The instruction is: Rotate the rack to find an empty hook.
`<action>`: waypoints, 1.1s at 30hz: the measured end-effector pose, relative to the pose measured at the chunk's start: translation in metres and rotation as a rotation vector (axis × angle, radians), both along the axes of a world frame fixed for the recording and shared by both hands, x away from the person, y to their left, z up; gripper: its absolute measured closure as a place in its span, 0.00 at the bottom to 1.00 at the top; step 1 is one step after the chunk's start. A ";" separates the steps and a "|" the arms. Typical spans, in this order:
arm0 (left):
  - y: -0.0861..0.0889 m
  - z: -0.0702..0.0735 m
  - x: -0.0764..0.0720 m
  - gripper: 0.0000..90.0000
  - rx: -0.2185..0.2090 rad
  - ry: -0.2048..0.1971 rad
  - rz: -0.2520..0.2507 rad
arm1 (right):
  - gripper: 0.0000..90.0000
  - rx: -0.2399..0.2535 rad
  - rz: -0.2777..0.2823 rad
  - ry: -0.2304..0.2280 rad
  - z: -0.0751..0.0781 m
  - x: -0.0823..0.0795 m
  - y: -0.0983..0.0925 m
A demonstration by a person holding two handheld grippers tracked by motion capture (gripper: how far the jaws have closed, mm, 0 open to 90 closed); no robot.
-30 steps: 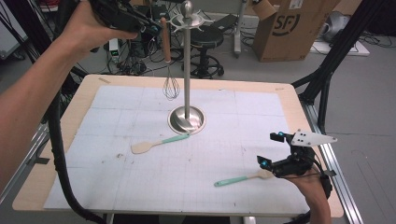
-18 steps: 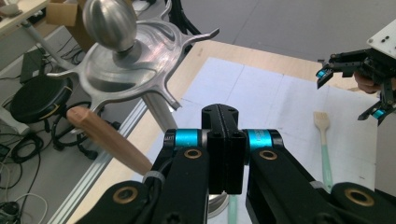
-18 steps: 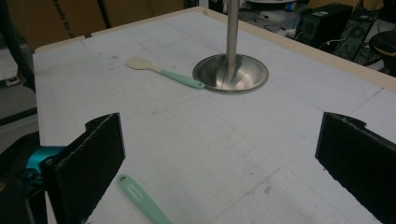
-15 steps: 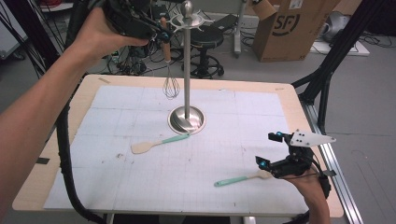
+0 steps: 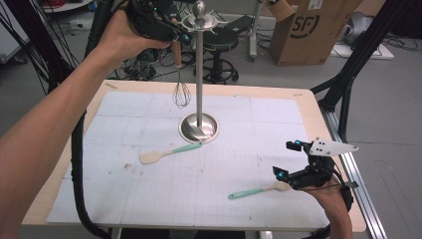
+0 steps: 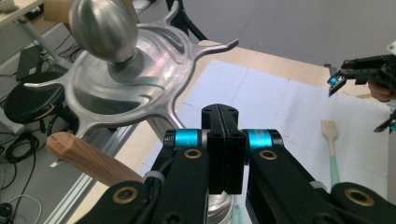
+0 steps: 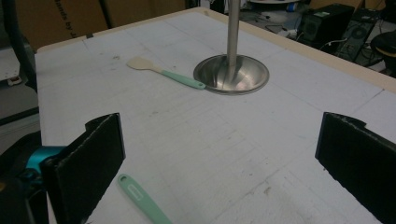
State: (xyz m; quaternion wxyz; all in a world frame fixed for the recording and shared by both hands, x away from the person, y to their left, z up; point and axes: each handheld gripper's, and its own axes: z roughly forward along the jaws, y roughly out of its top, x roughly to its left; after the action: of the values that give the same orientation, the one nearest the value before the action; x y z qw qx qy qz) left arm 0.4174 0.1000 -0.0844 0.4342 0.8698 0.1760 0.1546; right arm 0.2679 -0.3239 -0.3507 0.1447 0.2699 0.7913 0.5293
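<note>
Reaching high: left claw (image 5: 171,30) raised beside the stand's top (image 5: 199,20), jaws closed empty.
Whisk (image 5: 180,74) hangs vertical, wires down; right claw (image 5: 291,162) low over desk (image 5: 308,107), open.

surface (image 5: 318,119): wood-edged, white gridded mat (image 5: 149,199) on top
stand base (image 5: 199,127): mid-mat
spatula (image 5: 169,152): just beside base
second spatula (image 5: 256,190): near right edge

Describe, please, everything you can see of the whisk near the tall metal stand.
The whisk has a light wooden handle and a balloon of thin dark metal wires. It hangs upright, wires down, above the far part of the table, beside the pole of the metal stand, apart from it. Its handle top is at the stand's hooked crown, next to the left gripper; whether it hangs on a hook cannot be told.
</note>
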 end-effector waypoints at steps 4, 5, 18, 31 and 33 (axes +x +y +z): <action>0.004 0.000 0.001 1.00 0.005 -0.005 0.006 | 0.00 -0.003 -0.001 0.001 0.000 0.000 0.000; 0.005 0.000 0.002 1.00 0.007 -0.007 0.010 | 0.00 -0.004 -0.002 0.002 -0.001 0.000 0.000; 0.026 0.001 0.010 1.00 -0.005 0.000 0.026 | 0.00 -0.016 -0.005 0.005 0.000 0.000 0.000; 0.036 -0.001 0.019 1.00 -0.021 0.002 0.037 | 0.00 -0.027 -0.011 0.011 -0.001 0.000 0.002; 0.036 -0.002 0.019 1.00 -0.018 0.001 0.032 | 0.00 -0.029 -0.010 0.009 -0.001 0.000 0.002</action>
State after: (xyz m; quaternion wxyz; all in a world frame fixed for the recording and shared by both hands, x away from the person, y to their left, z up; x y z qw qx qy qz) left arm 0.4361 0.1359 -0.0860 0.4394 0.8630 0.1916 0.1597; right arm 0.2680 -0.3222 -0.3518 0.1478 0.2738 0.7982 0.5158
